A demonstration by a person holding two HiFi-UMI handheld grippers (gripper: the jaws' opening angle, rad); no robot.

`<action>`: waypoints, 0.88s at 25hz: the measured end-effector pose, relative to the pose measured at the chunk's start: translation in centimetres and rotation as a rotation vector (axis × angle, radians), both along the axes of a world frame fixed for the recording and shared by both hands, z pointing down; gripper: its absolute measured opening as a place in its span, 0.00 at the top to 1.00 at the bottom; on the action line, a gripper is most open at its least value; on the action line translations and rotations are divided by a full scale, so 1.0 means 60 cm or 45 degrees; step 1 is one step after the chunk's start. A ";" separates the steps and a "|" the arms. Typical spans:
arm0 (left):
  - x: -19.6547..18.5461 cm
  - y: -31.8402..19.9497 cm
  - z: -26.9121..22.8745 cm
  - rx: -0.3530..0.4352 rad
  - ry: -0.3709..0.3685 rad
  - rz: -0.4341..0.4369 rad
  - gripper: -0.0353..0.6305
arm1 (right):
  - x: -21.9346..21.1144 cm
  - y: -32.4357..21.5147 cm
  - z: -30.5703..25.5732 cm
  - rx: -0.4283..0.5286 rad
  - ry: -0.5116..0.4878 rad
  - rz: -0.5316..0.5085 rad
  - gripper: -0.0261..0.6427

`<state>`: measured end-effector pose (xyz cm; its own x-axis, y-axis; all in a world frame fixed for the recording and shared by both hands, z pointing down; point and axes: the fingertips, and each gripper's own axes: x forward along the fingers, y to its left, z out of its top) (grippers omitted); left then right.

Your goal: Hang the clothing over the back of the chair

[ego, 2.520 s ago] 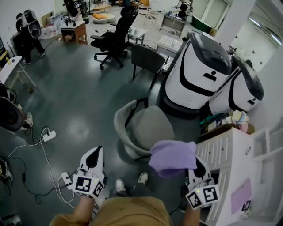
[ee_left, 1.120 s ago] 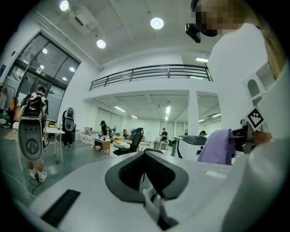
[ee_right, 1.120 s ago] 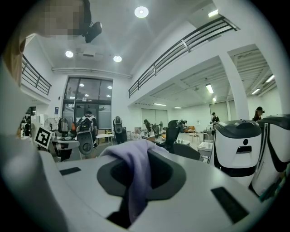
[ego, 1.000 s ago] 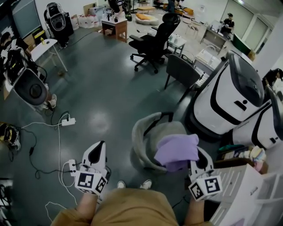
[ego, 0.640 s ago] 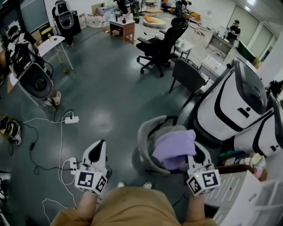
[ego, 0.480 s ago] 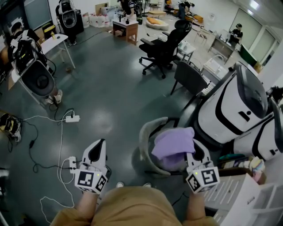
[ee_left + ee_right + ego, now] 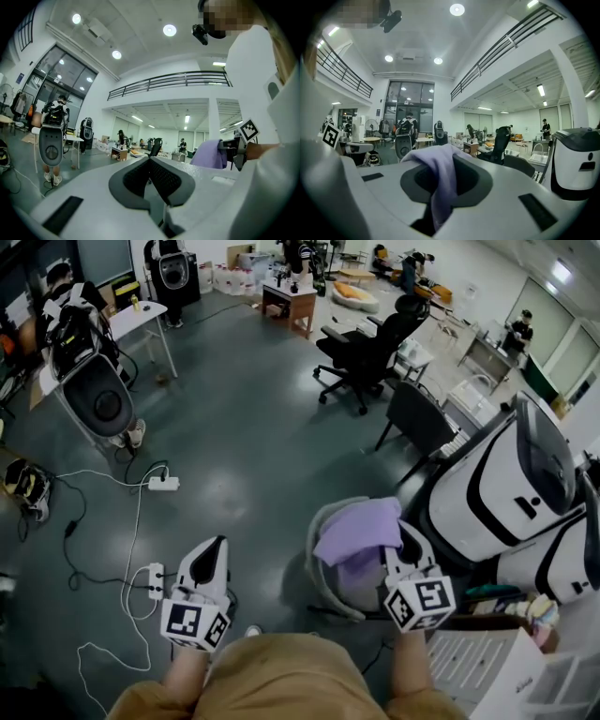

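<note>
Because the clothing is not yet lying on it, the grey chair (image 7: 319, 545) is standing bare on the floor. Its curved back rim is facing the person's left side, and I judge this rim to be where the cloth should land. The purple clothing (image 7: 354, 531) is hanging in the air above the chair's seat, near the rim; I cannot tell whether it is touching the chair. The right gripper (image 7: 405, 542) is pinching one fold between nearly closed jaws, so the rest is falling free for draping. The left gripper (image 7: 208, 557) is hovering apart over the floor, jaws together and holding nothing, probably ready for spreading the cloth.
</note>
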<state>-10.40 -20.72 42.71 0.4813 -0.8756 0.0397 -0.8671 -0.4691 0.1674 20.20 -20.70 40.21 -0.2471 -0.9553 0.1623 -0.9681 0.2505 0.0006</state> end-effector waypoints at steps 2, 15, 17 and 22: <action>-0.010 0.004 -0.003 0.000 -0.002 -0.019 0.94 | -0.011 -0.015 0.006 -0.014 0.005 -0.019 0.88; -0.066 0.004 0.023 -0.055 -0.028 -0.077 0.94 | -0.108 -0.099 0.076 -0.074 0.126 -0.170 0.88; -0.066 0.002 0.027 -0.061 -0.032 -0.076 0.94 | -0.112 -0.110 0.106 -0.118 0.148 -0.177 0.88; -0.055 -0.002 0.035 -0.082 -0.049 -0.059 0.94 | -0.114 -0.128 0.196 -0.260 0.232 -0.189 0.88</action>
<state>-13.69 -20.86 44.80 0.4374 -0.8920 0.1143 -0.8941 -0.4177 0.1619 13.38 -28.36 51.95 -0.3305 -0.8541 0.4017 -0.9097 0.4016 0.1055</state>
